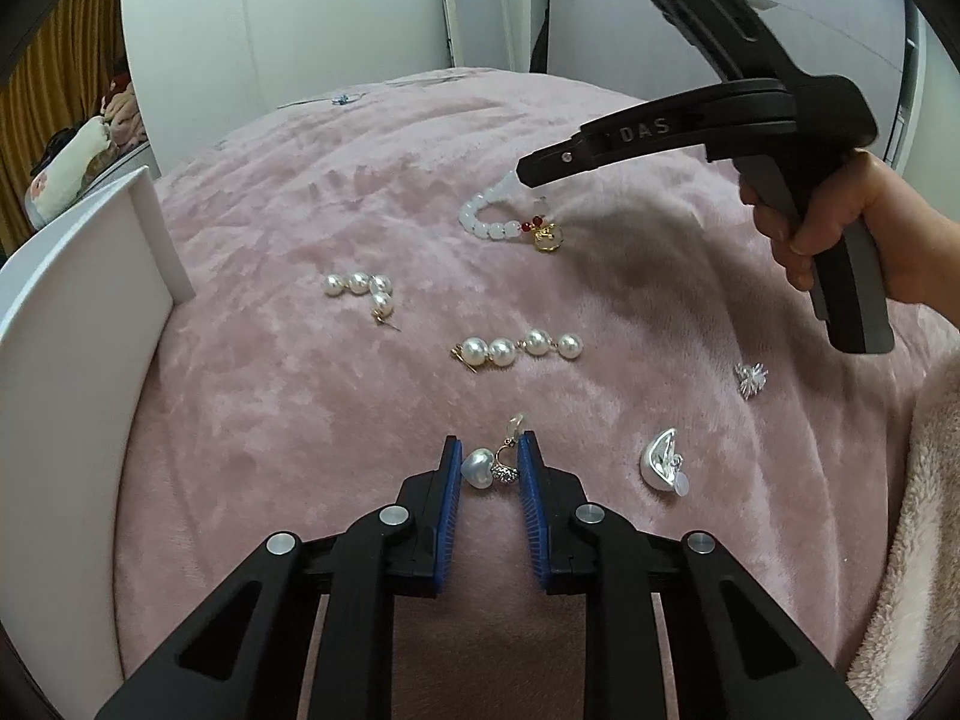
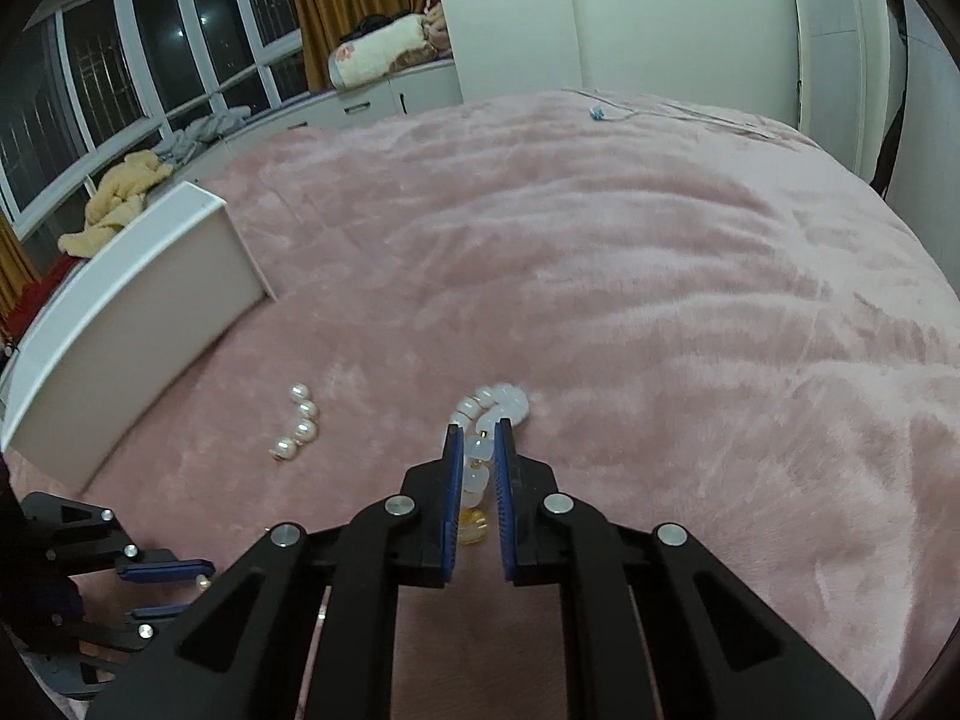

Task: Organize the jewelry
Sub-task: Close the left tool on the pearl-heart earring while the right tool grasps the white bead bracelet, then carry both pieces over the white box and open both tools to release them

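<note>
Barely begun, by the look of it. Both grippers are clamped on a first piece each; nothing can be seen put away.

Left gripper: jaws closed on a heart-shaped pearl earring, low at the near edge of the pink blanket. Whether it has left the fabric, cannot tell.

Right gripper: jaws closed on a white bead bracelet towards the middle of the blanket. In the left wrist view its beads and gold charm hang from the closed tips, its lowest part close to or touching the fabric.

White box stands at the left edge of the blanket; its inside is hidden, so contents unknown.

Loose on the blanket: a curved pearl earring near the box, a straight pearl earring mid-blanket, a silver shell-shaped earring and a small sparkly earring towards the right edge.

Judgement: two held pieces must go to the box, then four more follow.
</note>
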`<state>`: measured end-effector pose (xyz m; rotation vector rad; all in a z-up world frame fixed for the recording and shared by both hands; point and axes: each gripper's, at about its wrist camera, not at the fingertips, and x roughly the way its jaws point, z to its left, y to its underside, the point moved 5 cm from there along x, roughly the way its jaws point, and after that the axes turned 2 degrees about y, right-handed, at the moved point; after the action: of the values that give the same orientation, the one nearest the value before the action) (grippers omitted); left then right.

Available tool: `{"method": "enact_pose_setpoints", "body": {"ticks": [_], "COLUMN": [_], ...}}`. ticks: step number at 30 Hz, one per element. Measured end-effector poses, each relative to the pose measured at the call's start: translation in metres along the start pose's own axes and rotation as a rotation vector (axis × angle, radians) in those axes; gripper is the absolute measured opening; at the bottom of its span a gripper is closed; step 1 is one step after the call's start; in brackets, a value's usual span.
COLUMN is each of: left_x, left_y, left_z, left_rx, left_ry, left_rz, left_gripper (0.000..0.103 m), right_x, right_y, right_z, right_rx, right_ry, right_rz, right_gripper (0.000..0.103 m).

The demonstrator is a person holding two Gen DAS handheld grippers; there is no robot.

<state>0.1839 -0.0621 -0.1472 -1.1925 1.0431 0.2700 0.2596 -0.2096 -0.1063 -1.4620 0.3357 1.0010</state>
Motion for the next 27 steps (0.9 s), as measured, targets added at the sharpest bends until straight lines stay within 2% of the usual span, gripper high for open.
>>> {"method": "enact_pose_setpoints", "body": {"ticks": [7,16,21,27], "left_x": [-0.018,-0.061,-0.095,-0.131], "left_y": [-0.01,-0.029,-0.041,-0.048], "left_z": [0.007,0.028,0.041,0.067], "left_rx": [-0.02,-0.081,-0.106,-0.18], "left_ry": [-0.016,-0.048,-0.057,-0.086], "left_rz": [-0.039,-0.137,-0.212,-0.277], "left_gripper": [0.024,0.024,0.024,0.024], "right_x": [-0.021,-0.047,-0.062,-0.079], "right_y": [-0.008,-0.027,-0.049,-0.085], "right_z": [0.014,0.043,0.066,0.114], "right_rx": [-0.014,-0.046,-0.056,-0.108], "right_ry": [-0.026,-0.04,-0.07,-0.108], "right_rz": [-0.038,-0.085,-0.124,-0.165], "right_gripper": [0.011,0.011,0.011,0.011]}}
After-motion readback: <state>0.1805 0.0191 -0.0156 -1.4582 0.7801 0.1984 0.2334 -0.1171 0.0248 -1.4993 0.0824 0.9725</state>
